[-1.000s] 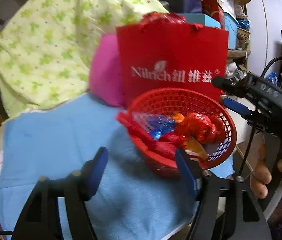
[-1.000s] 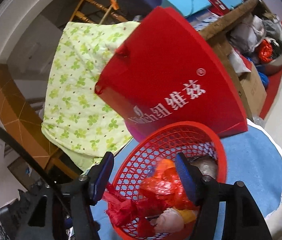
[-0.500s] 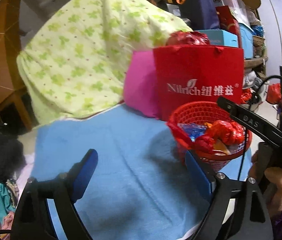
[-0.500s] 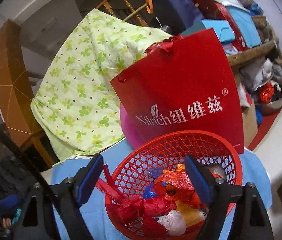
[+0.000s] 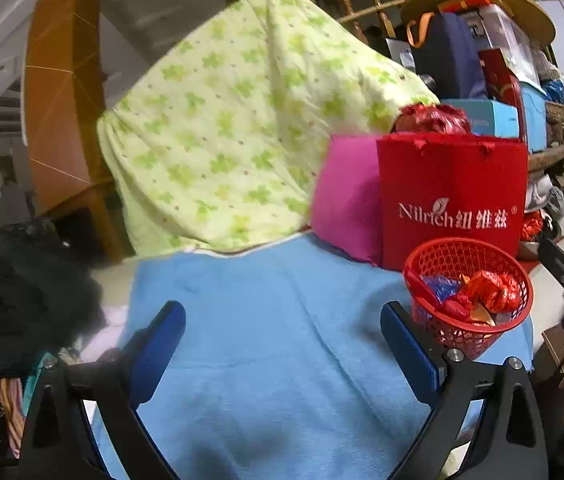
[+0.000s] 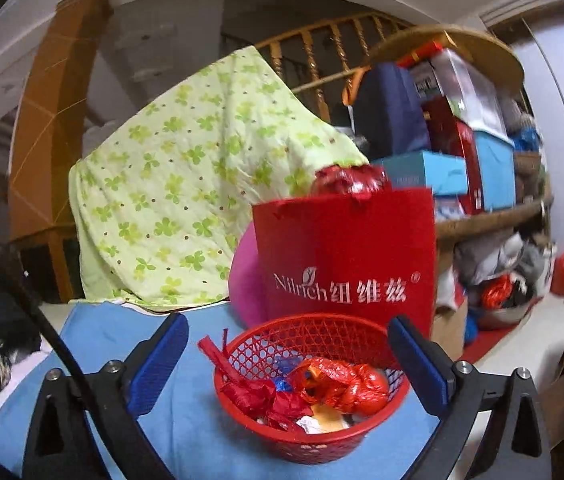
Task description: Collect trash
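Trash (image 6: 322, 384) is lying heaped in the red mesh basket (image 6: 362, 436): crumpled red foil and plastic wrappers, a blue scrap, a pale wad. It looks light, soft and crinkly, likely to crush and slip, so pinching a bunched fold should be safest. One red strip (image 6: 213, 354) is hanging over the rim nearest the right gripper's (image 6: 288, 344) left finger, an easy tail to nip.

Both jaws are opening wide and holding nothing. The basket is sitting between and just beyond the right gripper's fingers; for the left gripper (image 5: 282, 326) it is lying beyond its right finger, with only bare blue towel (image 5: 265, 328) between the jaws.

Behind the basket a red paper bag (image 6: 346, 264) is standing close, a pink cushion (image 6: 247, 284) beside it and a green-patterned quilt (image 6: 185, 200) further back. Nothing is blocking the basket's open top.
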Motion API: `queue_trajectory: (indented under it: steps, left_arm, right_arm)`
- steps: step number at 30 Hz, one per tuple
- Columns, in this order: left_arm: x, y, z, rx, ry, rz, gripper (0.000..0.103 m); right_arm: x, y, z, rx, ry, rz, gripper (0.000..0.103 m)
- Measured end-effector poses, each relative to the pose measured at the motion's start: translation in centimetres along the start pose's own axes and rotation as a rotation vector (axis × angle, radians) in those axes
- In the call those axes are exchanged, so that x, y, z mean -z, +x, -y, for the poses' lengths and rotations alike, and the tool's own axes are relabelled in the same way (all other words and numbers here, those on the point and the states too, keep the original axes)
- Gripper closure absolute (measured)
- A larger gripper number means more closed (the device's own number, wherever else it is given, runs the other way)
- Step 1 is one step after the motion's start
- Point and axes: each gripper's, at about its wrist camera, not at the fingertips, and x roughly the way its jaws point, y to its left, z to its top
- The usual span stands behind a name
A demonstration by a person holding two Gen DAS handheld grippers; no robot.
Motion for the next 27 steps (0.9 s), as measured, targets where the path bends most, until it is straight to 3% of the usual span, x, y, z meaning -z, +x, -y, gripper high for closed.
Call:
queue_trajectory:
  steps: [10,16,21,27]
  left_arm:
    - [-1.1,-6.6,-3.1,-0.036,-0.076,0.057,0.001]
    - [-1.1,-9.3,-3.0,-0.039,-0.076,0.088,0.000]
    - [-1.1,-10.5,-3.0,-0.014,-0.096,0.078,0.000]
    - [-1.1,-11.6,-3.0,-0.046,-0.091,0.103,0.000]
  right_arm:
    - [-4.2,-6.0,-1.7,-0.026,-0.042,-0.062,0.001]
    - [-5.2,-8.5,-1.5,-0.048,-0.035,-0.151,0.001]
    - [-6.0,-10.9,-0.4,-0.012,-0.027,-0.117,0.001]
    - [-6.9,-12.5,0.0,-0.001,-0.032,-0.082,0.001]
